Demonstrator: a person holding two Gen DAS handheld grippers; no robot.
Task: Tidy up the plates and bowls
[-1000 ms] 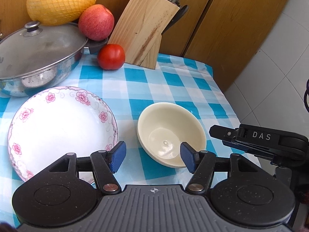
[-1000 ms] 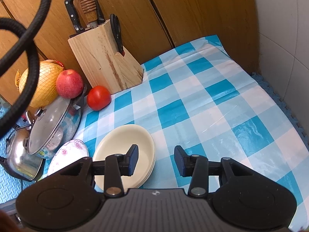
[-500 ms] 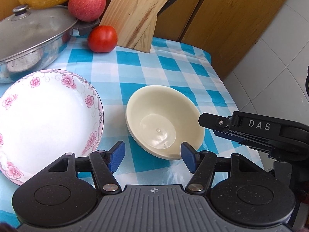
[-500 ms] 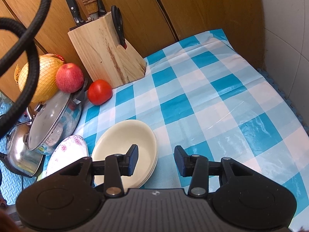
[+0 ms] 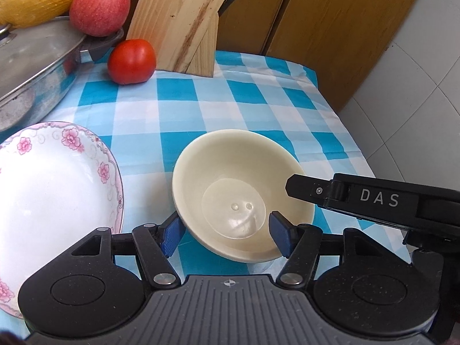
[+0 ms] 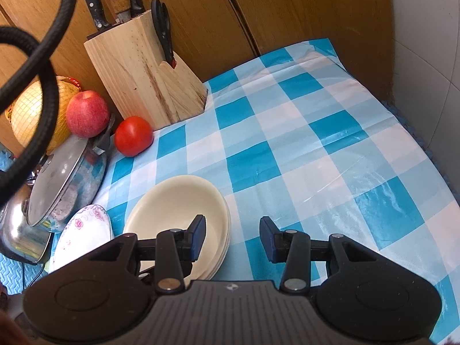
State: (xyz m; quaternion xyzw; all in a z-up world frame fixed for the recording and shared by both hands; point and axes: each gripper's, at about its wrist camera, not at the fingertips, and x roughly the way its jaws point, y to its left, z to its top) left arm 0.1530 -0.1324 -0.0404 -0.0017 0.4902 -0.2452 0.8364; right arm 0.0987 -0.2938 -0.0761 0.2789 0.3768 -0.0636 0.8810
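Note:
A cream bowl [image 5: 238,189] sits on the blue checked cloth; in the right wrist view it shows as a stack of cream bowls [image 6: 178,201]. My left gripper [image 5: 227,235] is open, its blue pads on either side of the bowl's near rim. A white plate with pink flowers [image 5: 51,189] lies to the left of the bowl; it also shows in the right wrist view [image 6: 83,233]. My right gripper [image 6: 233,238] is open and empty, its left pad over the bowl's right edge. Its black finger [image 5: 345,195] reaches over the bowl's right rim.
A wooden knife block [image 6: 143,69] stands at the back. A tomato [image 5: 132,61], an apple [image 5: 99,3] and a netted pomelo [image 6: 28,115] sit by a lidded steel pan [image 5: 34,57] on the left. The cloth's right edge [image 6: 431,155] borders the tiled wall.
My left gripper has moved forward and down, so its pads now flank the bowl's near rim. My right gripper has moved slightly closer to the bowl's right side.

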